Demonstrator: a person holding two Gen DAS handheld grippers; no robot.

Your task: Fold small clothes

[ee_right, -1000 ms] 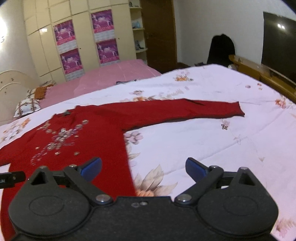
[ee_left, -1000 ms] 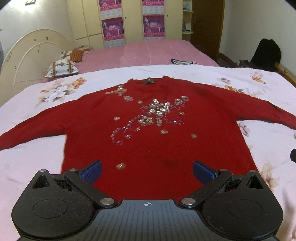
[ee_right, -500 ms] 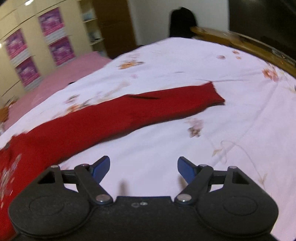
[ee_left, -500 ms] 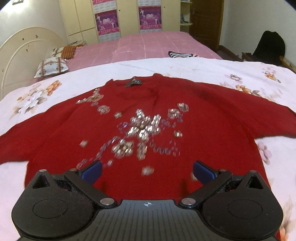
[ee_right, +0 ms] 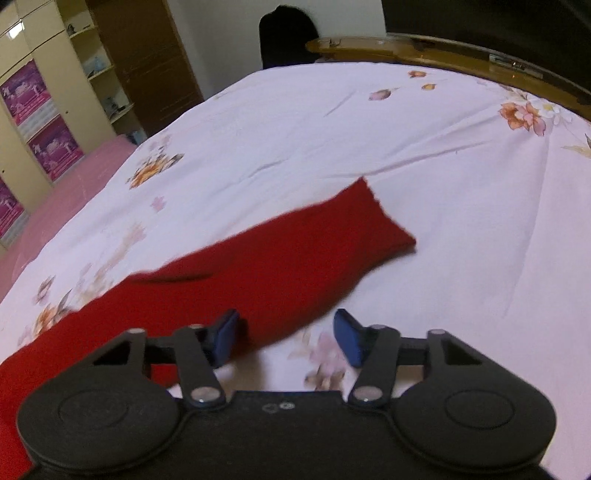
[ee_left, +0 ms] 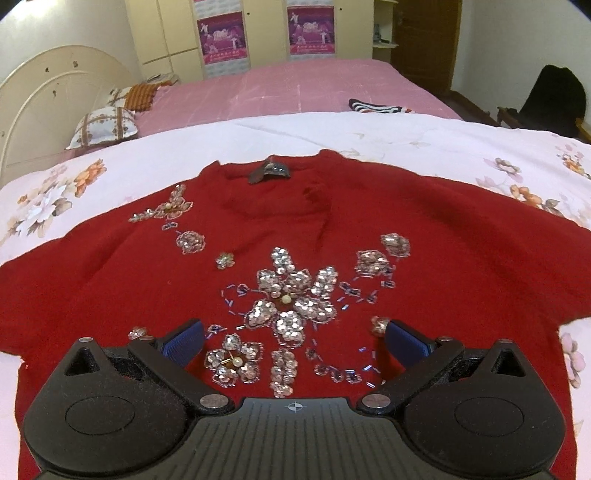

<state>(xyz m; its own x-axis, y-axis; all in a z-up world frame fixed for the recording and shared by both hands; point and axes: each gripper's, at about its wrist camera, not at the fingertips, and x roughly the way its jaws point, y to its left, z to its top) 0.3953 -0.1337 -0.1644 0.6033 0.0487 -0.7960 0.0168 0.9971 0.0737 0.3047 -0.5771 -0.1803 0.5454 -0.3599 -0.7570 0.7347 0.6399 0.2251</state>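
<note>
A red sweater [ee_left: 369, 221] with silver sequin flowers lies flat, front up, on a pale floral bedspread [ee_left: 443, 147]. My left gripper [ee_left: 293, 341] hangs open above the sequined chest, its blue pads wide apart with nothing between them. In the right wrist view the sweater's long red sleeve [ee_right: 295, 258] stretches to the right, cuff toward the bed's middle. My right gripper [ee_right: 286, 338] is low over the sleeve's near edge and its jaws are closing. The left pad sits over red cloth, the right over bedspread, and neither presses on cloth.
A second bed with a pink cover [ee_left: 295, 85] stands behind, with pillows [ee_left: 103, 125] and a striped garment [ee_left: 375, 106]. A cream headboard [ee_left: 48, 96] is at the left. A wooden footboard [ee_right: 443, 51] rims the floral bed; wardrobes [ee_right: 44, 110] and a dark bag [ee_right: 284, 33] stand beyond.
Both grippers came forward and down toward the sweater. The right one swung right along the sleeve, rolled, and its jaws narrowed. The left one moved from the hem up over the sequins.
</note>
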